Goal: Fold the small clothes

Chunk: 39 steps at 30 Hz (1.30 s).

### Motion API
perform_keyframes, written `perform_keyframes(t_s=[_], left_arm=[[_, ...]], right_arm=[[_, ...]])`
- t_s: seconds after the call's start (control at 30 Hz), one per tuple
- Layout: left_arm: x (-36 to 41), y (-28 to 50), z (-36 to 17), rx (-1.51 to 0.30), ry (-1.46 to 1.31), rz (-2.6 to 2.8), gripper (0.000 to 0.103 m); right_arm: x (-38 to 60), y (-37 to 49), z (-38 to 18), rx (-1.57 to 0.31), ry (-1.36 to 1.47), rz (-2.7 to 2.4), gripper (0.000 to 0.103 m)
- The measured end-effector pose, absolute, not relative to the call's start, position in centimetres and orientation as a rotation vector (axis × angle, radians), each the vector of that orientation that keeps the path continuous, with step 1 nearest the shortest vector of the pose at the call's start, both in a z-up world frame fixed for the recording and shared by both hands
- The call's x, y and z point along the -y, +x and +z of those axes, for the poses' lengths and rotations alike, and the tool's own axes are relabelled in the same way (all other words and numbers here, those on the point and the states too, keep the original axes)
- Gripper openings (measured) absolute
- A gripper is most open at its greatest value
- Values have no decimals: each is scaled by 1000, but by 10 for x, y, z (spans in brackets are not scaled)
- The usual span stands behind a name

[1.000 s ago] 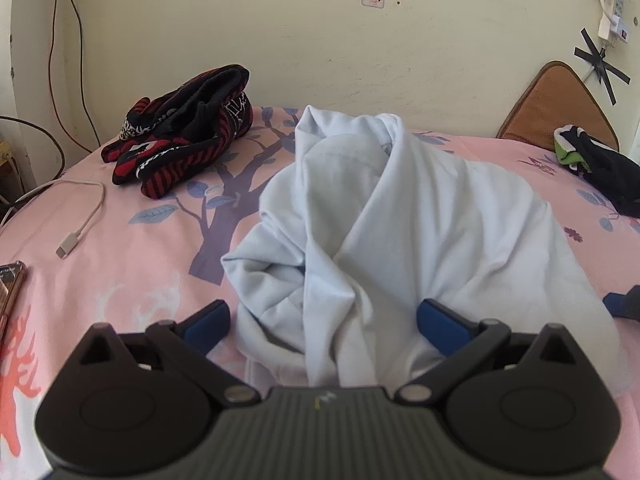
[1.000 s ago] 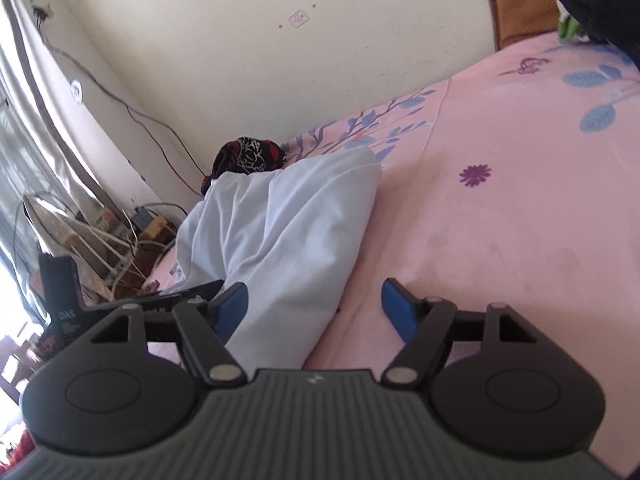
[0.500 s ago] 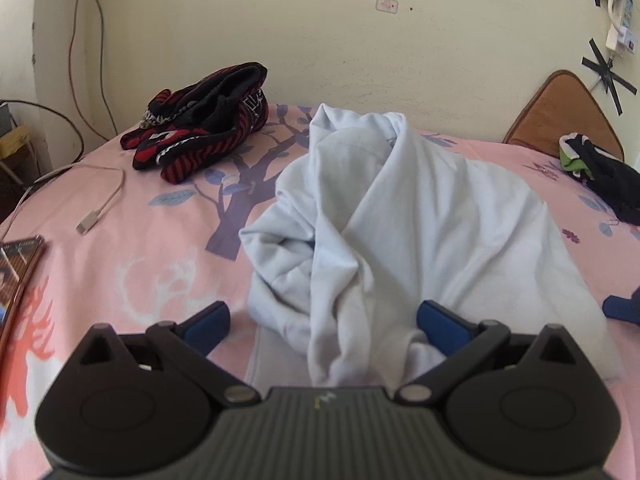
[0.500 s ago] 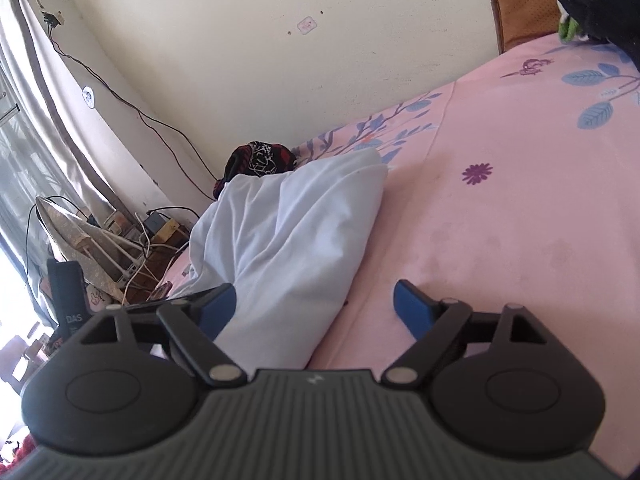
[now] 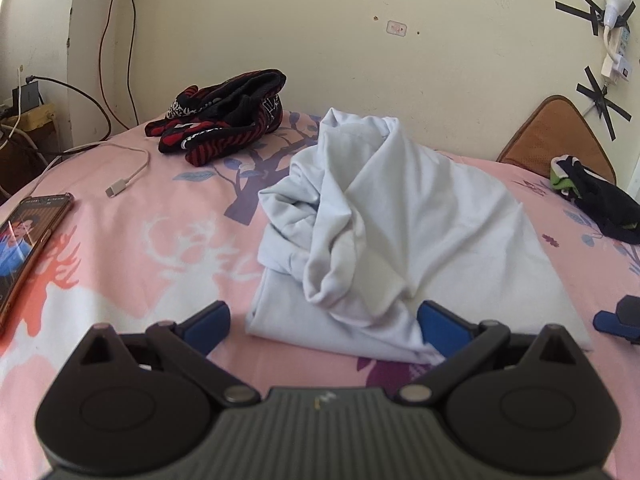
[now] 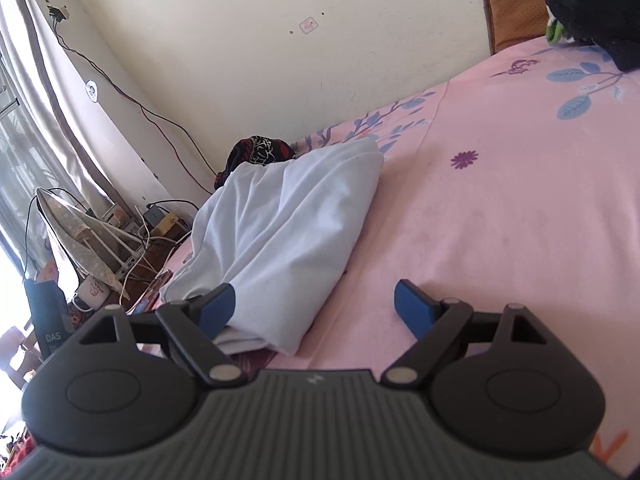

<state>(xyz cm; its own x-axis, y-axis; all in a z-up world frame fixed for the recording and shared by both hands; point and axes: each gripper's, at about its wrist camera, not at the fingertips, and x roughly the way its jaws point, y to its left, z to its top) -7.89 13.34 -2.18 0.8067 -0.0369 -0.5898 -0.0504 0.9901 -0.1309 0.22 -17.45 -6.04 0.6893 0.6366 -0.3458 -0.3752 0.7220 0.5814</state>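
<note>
Crumpled pale-blue cotton garment (image 5: 400, 232) heaped on the pink printed bedsheet (image 5: 132, 248). Left gripper (image 5: 324, 320): jaws wide apart, the garment's near edge between them, unclamped. Right gripper (image 6: 314, 306): jaws wide apart, the garment's corner beside its left pad, ungripped.

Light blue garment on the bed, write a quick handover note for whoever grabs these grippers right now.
Left gripper: jaws open, holding nothing, low at the near edge of the light blue garment.
Right gripper: jaws open, holding nothing, at the garment's other near corner.
Garment lies bunched and rumpled mid-bed on the pink sheet.
Red-and-black garment sits by the wall, dark garment at the far right; both unfolded.
Done: no neat fold visible.
Left: flatten and fold the blue one, then the others.
</note>
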Motion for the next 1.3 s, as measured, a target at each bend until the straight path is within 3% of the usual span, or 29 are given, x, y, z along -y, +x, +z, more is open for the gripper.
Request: perform_keyframes(t_s=[0.73, 1.03, 1.17, 1.3], left_arm=[[-133, -82, -22, -631, -145, 15, 103], [-122, -116, -25, -645, -72, 75, 103], [-113, -127, -24, -672, -43, 80, 103], [-110, -127, -21, -715, -51, 91, 103]], right_arm=[[175, -5, -60, -558, 481, 583, 89], [161, -35, -58, -526, 328, 478, 89], [147, -51, -54, -552, 300, 464, 103], [139, -52, -53, -569, 250, 451, 103]])
